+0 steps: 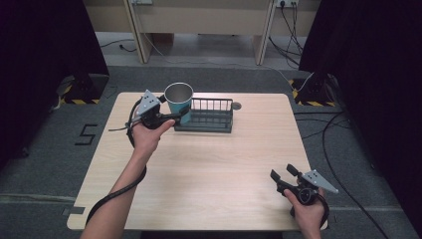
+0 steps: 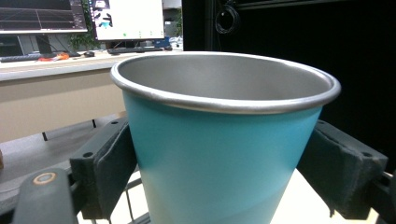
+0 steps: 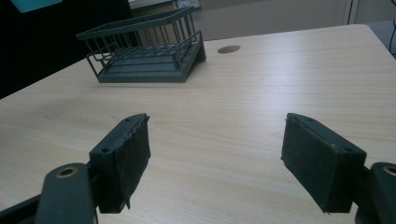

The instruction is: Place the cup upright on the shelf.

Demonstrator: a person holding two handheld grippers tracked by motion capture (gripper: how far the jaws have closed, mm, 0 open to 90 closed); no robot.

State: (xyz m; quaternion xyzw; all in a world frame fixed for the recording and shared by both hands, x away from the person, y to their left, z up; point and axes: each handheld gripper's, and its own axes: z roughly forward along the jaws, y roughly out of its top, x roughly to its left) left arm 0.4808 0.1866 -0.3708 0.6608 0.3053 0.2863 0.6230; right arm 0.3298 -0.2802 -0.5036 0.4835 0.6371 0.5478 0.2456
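Teal cup (image 1: 179, 102) clamped in left tool (image 1: 174, 117) beside wire rack (image 1: 206, 115); right tool (image 1: 285, 173) gaping, empty, above table (image 1: 214, 164).

high view: overhead, facing 12 o'clock over table (image 1: 209, 164) | left gripper view: close on cup (image 2: 219, 158) | right gripper view: low, sharing wire rack (image 3: 144, 51) with high view

Bare forearms, no sleeves. Left gripper (image 1: 180, 117): black body, grey three-cornered plate on top dotted with small holes, black cable looping back along the forearm. Right gripper (image 1: 284, 173): same black build, same grey plate, dark strap or cable around the wrist. Up close, blocky black jaws faced with dark, rough-edged pads (image 3: 136, 154), small screw holes in the jaw tops, brass-ringed pivots at the base.
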